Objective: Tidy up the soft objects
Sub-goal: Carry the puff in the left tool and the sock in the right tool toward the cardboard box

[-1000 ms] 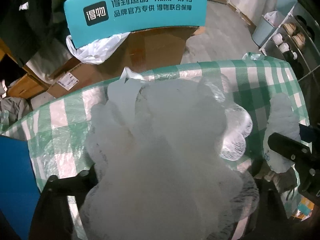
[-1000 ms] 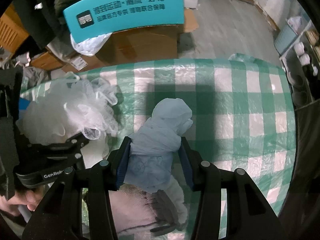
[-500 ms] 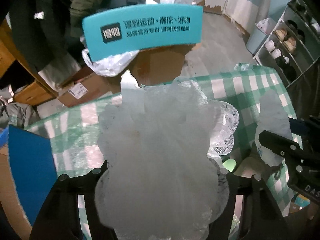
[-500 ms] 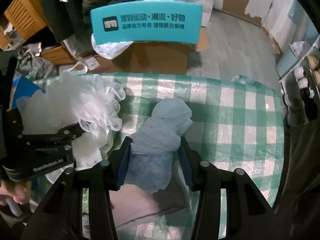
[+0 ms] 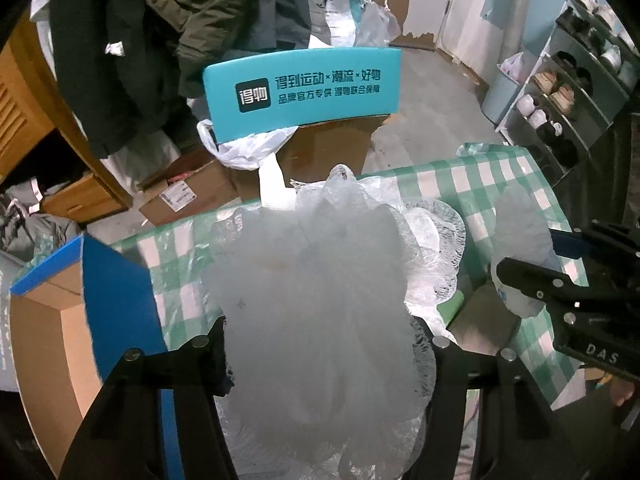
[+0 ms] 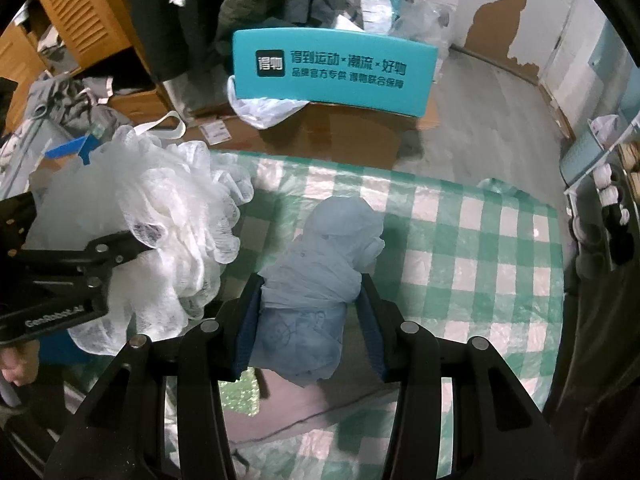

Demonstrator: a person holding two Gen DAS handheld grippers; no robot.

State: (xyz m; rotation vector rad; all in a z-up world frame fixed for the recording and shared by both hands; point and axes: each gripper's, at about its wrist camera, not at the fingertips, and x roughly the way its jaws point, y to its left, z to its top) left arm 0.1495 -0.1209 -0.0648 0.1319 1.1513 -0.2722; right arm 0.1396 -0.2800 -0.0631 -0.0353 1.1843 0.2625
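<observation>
A big white mesh bath pouf [image 5: 320, 300] fills the left wrist view, squeezed between the fingers of my left gripper [image 5: 326, 344], whose jaws are closing on it; it hangs above the green checked tablecloth [image 5: 484, 184]. From the right wrist view the same pouf [image 6: 160, 224] shows at the left with the left gripper's fingers [image 6: 108, 252] on it. My right gripper [image 6: 308, 316] is shut on a pale blue rolled cloth bundle [image 6: 320, 276], held above the tablecloth [image 6: 480, 264]. That bundle [image 5: 520, 256] also appears at the right of the left wrist view.
A blue cardboard box [image 5: 60, 312] stands open at the table's left edge. Beyond the table are a brown carton with a teal flap [image 5: 304, 84], a white plastic bag [image 5: 248, 148], hanging coats [image 5: 160, 40] and a shoe rack [image 5: 568, 92]. A green item [image 6: 240, 392] lies below the bundle.
Both grippers have risen with their loads, so more floor and the blue box come into view. The left fingers have drawn closer together around the pouf.
</observation>
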